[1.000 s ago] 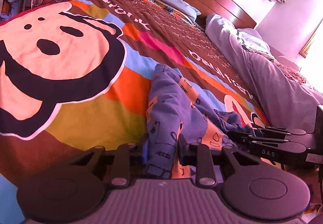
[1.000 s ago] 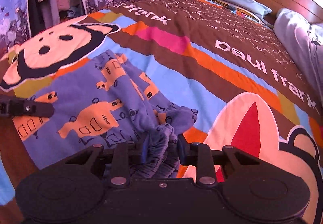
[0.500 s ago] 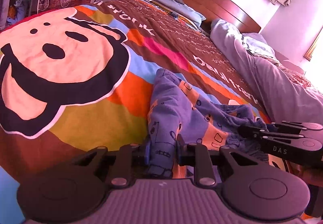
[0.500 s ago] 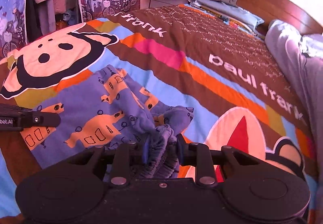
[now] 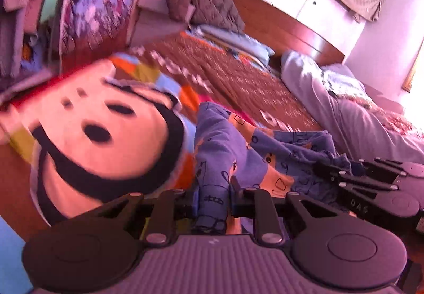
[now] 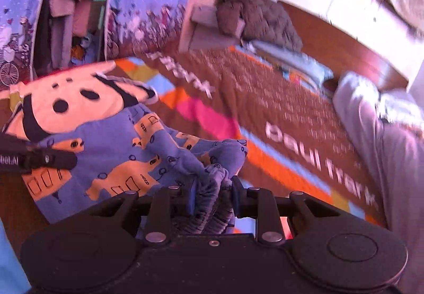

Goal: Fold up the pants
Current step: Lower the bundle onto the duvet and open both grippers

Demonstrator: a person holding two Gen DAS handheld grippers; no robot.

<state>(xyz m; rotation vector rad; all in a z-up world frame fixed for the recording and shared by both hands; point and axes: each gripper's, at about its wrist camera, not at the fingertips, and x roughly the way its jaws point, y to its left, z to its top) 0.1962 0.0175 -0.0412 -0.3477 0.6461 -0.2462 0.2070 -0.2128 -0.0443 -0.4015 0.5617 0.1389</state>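
Got my left gripper (image 5: 213,198) and right gripper (image 6: 212,197) both clamped on the pajama pants (image 6: 111,143), mid-lift; next I'd carry them across for fold 1.

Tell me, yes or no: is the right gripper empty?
No. The right gripper is clamped on a bunched, gathered part of the blue patterned pants, the cloth filling the gap between its fingers.

Blue pants (image 6: 111,145) w/ orange print

Black hand-held gripper (image 6: 213,197); silver rivets; blue pads (image 6: 191,197).
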